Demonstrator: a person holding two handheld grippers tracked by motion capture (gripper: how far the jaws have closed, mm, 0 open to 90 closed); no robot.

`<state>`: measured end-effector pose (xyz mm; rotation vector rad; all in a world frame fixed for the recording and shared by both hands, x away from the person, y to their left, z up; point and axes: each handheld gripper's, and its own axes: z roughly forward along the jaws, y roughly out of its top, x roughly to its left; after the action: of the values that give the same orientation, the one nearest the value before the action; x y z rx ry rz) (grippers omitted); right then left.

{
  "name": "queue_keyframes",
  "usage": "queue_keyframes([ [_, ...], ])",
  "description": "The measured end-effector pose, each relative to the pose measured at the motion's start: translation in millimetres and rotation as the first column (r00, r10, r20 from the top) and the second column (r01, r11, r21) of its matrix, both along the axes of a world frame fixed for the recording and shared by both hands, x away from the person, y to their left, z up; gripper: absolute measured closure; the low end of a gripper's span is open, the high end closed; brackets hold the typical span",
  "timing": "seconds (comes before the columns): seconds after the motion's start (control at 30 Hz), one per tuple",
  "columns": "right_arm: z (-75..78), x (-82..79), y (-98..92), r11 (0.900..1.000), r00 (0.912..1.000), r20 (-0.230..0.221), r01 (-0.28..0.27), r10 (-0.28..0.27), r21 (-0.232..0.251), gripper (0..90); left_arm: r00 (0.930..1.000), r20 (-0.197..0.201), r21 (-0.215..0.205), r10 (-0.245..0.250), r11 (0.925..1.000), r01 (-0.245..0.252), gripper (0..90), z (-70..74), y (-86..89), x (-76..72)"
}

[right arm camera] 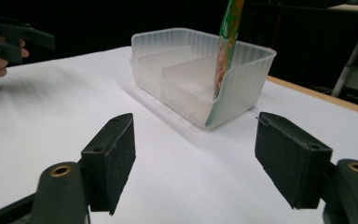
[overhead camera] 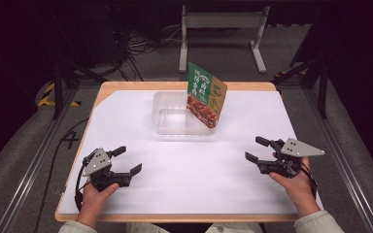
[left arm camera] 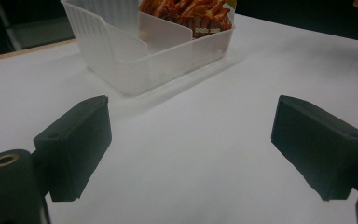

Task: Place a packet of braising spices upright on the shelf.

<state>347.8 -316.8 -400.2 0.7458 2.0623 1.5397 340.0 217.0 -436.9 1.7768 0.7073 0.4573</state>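
High view: one clear divided tray (overhead camera: 162,104) is sitting mid-table holding one green snack packet (overhead camera: 205,94), which is leaning upright in its right end, while two grippers, left gripper (overhead camera: 127,159) and right gripper (overhead camera: 258,149), are resting well short of it, jaws apart and empty. Left gripper view: the tray (left arm camera: 121,56) is lying ahead. Right gripper view: the packet (right arm camera: 226,51) is standing edge-on, so a clumsy nudge may be tipping it or sliding the light tray.

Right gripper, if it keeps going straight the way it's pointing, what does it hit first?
Probably the snack packet leaning in the near corner of the clear plastic bin; the right gripper stands open, with only bare white table cover between, though depth is uncertain.
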Motion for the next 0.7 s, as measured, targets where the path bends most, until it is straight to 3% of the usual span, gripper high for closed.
queue_keyframes([
  [0.27,-20.1,-1.1,5.6,0.999,0.9991,-0.042,0.001,-0.003,-0.037,28.4,1.0,0.0,-0.002,0.0,1.0,0.0,12.7,0.0,0.1,0.8],
  [0.7,-37.4,-8.0,5.5,0.999,0.9971,-0.067,0.033,-0.034,-0.02,24.0,1.0,-0.003,-0.008,-0.004,1.0,0.004,12.6,0.1,-0.2,1.5],
])
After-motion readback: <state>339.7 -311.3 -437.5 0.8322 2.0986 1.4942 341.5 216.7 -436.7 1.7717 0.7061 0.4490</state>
